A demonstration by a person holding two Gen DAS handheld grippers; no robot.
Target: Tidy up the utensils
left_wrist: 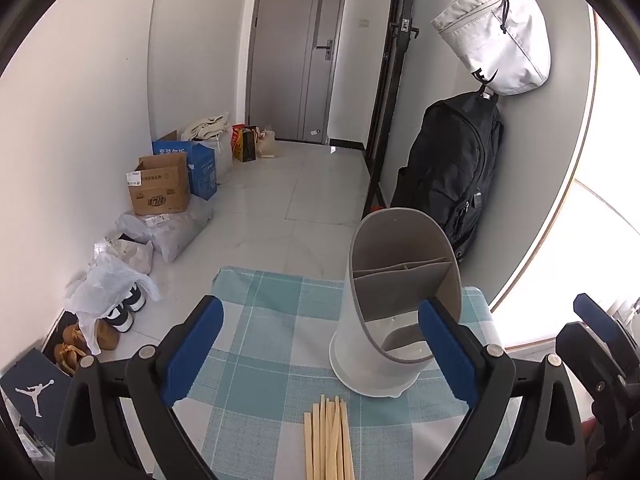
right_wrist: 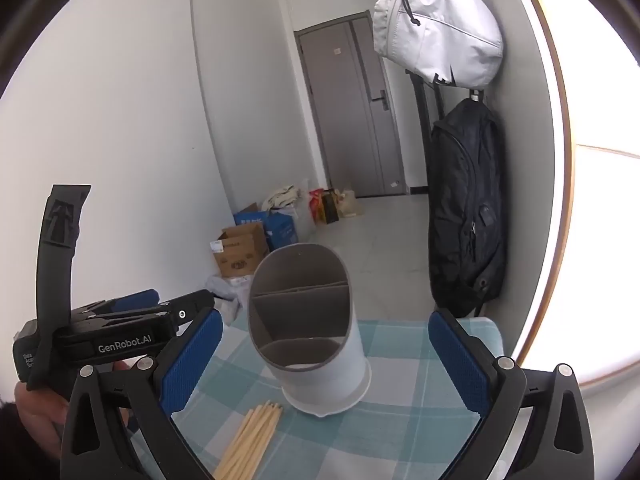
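A white utensil holder (left_wrist: 384, 320) (right_wrist: 316, 340) with a slanted grey opening and inner dividers stands upright on a small table with a blue-and-white checked cloth (left_wrist: 256, 344) (right_wrist: 404, 412). A bundle of several wooden chopsticks (left_wrist: 328, 436) (right_wrist: 250, 440) lies flat on the cloth just in front of it. My left gripper (left_wrist: 320, 348) hovers open above the chopsticks, its blue pads wide apart with nothing between them. My right gripper (right_wrist: 326, 356) is open too, facing the holder, nothing held. The left gripper's body shows at the left of the right wrist view.
A black backpack (left_wrist: 448, 168) (right_wrist: 464, 216) and a white bag (left_wrist: 496, 32) (right_wrist: 436, 28) hang on the wall at the right, close to the table. Cardboard boxes (left_wrist: 160, 184), plastic bags and shoes (left_wrist: 120, 312) line the left wall. A grey door (left_wrist: 296, 48) stands beyond the tiled floor.
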